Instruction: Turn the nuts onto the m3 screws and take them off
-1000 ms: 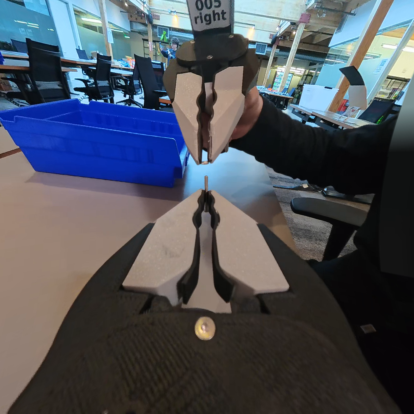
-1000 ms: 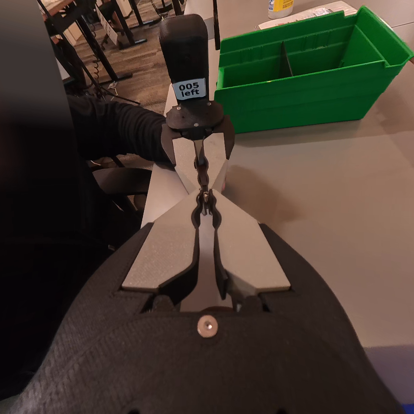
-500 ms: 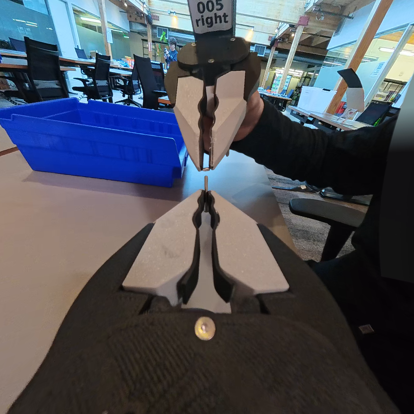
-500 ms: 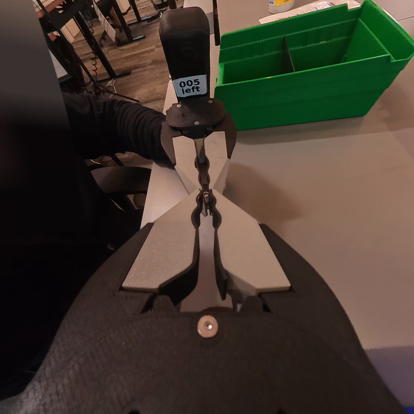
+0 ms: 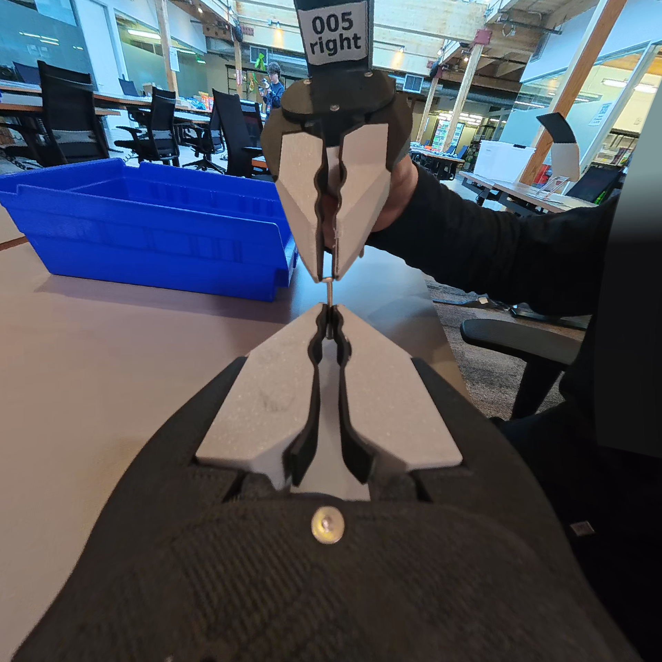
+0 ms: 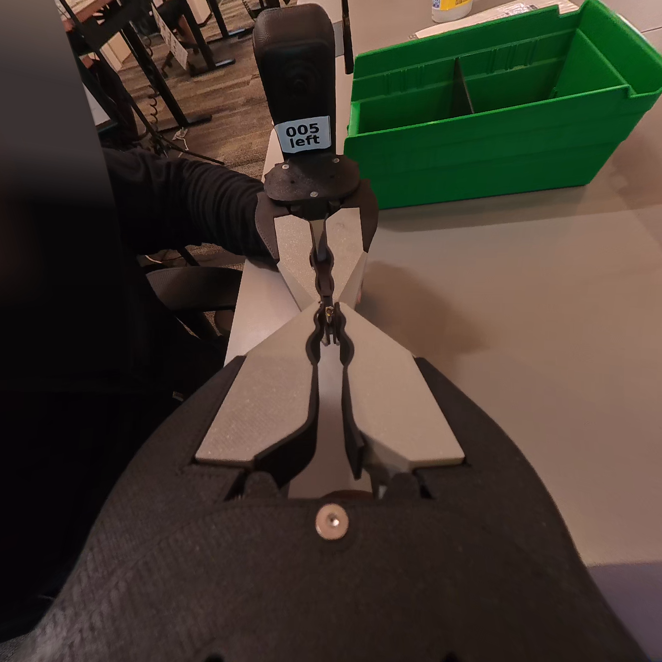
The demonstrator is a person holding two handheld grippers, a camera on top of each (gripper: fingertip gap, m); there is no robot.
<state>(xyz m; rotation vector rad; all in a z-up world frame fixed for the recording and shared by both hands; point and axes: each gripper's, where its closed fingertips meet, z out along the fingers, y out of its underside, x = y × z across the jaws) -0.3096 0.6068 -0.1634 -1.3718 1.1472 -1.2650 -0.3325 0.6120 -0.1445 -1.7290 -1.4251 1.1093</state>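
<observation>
In the left wrist view my left gripper (image 5: 329, 308) is shut on a thin m3 screw (image 5: 329, 294) that sticks out past its tips. My right gripper (image 5: 326, 278) faces it from above, shut on a small nut (image 5: 326, 278) that meets the screw's free end. In the right wrist view my right gripper (image 6: 327, 308) holds the nut (image 6: 328, 313) at its tips, tip to tip with the left gripper (image 6: 325, 297). The screw is mostly hidden there.
A blue bin (image 5: 150, 229) stands on the table (image 5: 107, 358) left of the grippers. A green divided bin (image 6: 501, 118) stands at the far right in the right wrist view. A person's dark sleeves (image 5: 483, 250) reach in. Office chairs stand beyond the table's edge. Less than 4 cm separates the two grippers' tips.
My right gripper has come closer to the left one. The gap between the nut and the screw's end has closed. The left gripper has stayed in place.
</observation>
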